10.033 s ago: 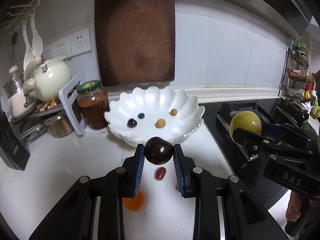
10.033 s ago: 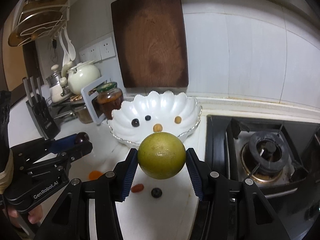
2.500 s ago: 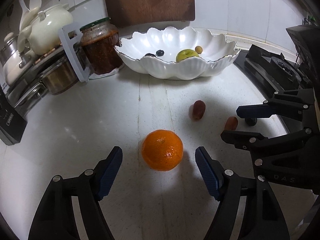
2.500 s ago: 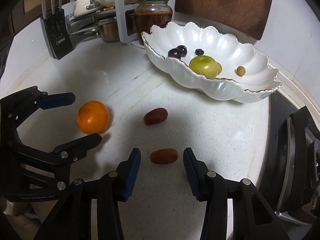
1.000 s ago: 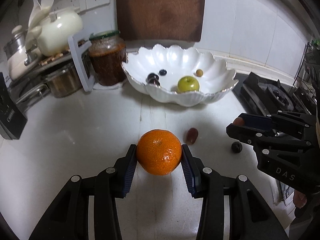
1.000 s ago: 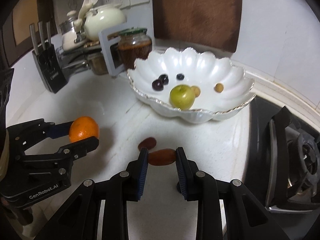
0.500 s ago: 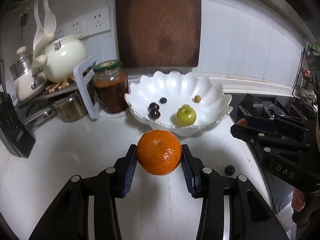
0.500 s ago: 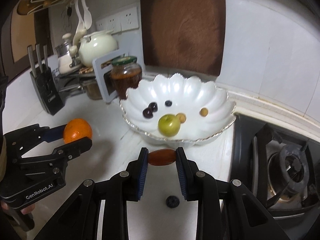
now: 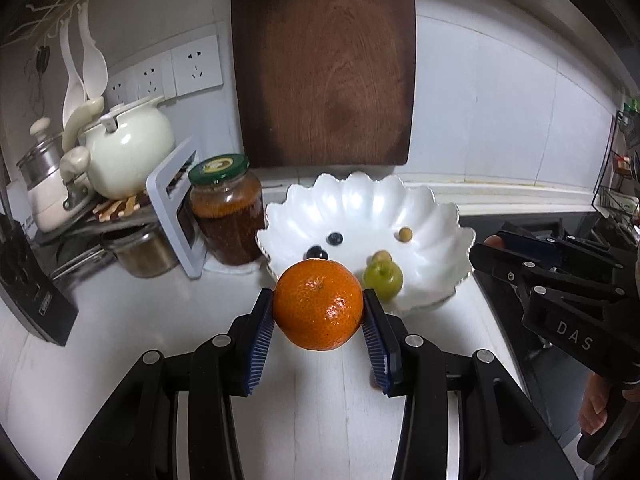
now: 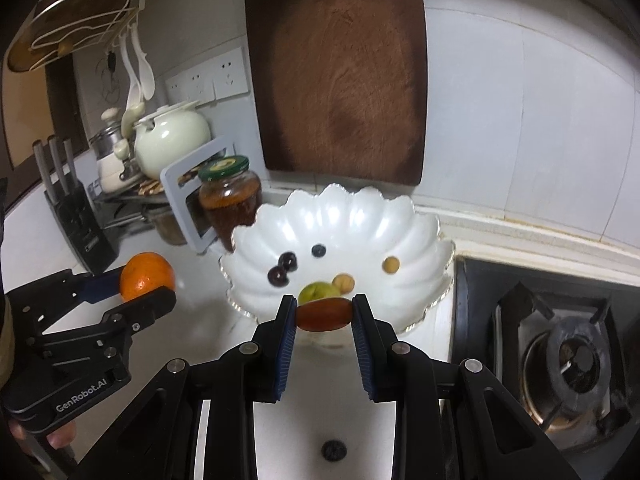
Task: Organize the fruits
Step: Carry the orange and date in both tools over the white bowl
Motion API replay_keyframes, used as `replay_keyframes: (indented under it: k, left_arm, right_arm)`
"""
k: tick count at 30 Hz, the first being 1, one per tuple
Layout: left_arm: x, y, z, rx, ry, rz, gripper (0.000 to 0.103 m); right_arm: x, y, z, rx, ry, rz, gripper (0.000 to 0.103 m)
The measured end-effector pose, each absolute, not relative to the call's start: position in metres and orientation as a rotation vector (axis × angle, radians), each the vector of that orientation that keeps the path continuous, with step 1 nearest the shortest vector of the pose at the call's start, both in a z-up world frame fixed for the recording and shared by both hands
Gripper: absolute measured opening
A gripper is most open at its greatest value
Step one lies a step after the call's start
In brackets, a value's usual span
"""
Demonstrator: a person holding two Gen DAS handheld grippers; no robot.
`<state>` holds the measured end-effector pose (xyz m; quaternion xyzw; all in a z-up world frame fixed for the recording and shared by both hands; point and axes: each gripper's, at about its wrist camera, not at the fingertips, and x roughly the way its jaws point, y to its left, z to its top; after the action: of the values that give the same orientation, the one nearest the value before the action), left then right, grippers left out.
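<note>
- Your left gripper (image 9: 318, 314) is clamped on the orange (image 9: 318, 304), both blue pads pressed flat against its sides, so it's only as wide as the fruit. The orange is up off the counter (image 9: 100, 360), just in front of the near rim of the white scalloped bowl (image 9: 448, 236).
- Your right gripper (image 10: 324, 316) is nearly closed, pinching the small reddish-brown oval fruit (image 10: 323, 314) end to end. That one's also lifted, hanging right at the bowl's near rim.
- In the bowl you've got a green apple (image 9: 384, 278) near the front edge, a small tan fruit (image 10: 345, 282) touching it, another tan one (image 9: 405, 234) off toward the right side, a blueberry (image 9: 335, 239) near the middle, and two dark cherries (image 10: 282, 269) left of centre.
- One dark berry (image 10: 334, 450) is down on the counter, near its front edge between your right gripper's arms.
- The bowl sits toward the back edge of the counter, with the green-lidded jar (image 9: 226, 208) just beside it on the left, the stove (image 10: 560, 340) on the right and the wooden cutting board (image 9: 324, 60) against the wall behind.
</note>
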<state>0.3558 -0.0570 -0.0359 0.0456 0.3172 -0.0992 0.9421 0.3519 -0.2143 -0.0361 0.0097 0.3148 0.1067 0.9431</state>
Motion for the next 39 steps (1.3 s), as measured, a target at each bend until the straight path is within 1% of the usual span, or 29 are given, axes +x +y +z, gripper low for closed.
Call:
replay_keyframes:
  k: [11,19,26,39]
  left_arm:
    - [0.392,-0.066,-0.018,0.109,0.626,-0.212,0.043]
    - [0.423,-0.078,-0.017,0.113,0.653,-0.225,0.043]
    - [0.455,-0.091,-0.024,0.12,0.706,-0.232,0.043]
    - [0.518,-0.107,-0.055,0.114,0.828,-0.23,0.043]
  right_arm:
    - [0.39,-0.221,-0.024,0.024,0.63,0.185,0.03]
    - [0.423,-0.228,-0.023,0.03,0.651,0.17,0.029]
    - [0.46,-0.231,-0.034,0.022,0.711,0.163,0.029]
    - [0.519,-0.244,-0.061,0.031,0.821,0.128,0.03]
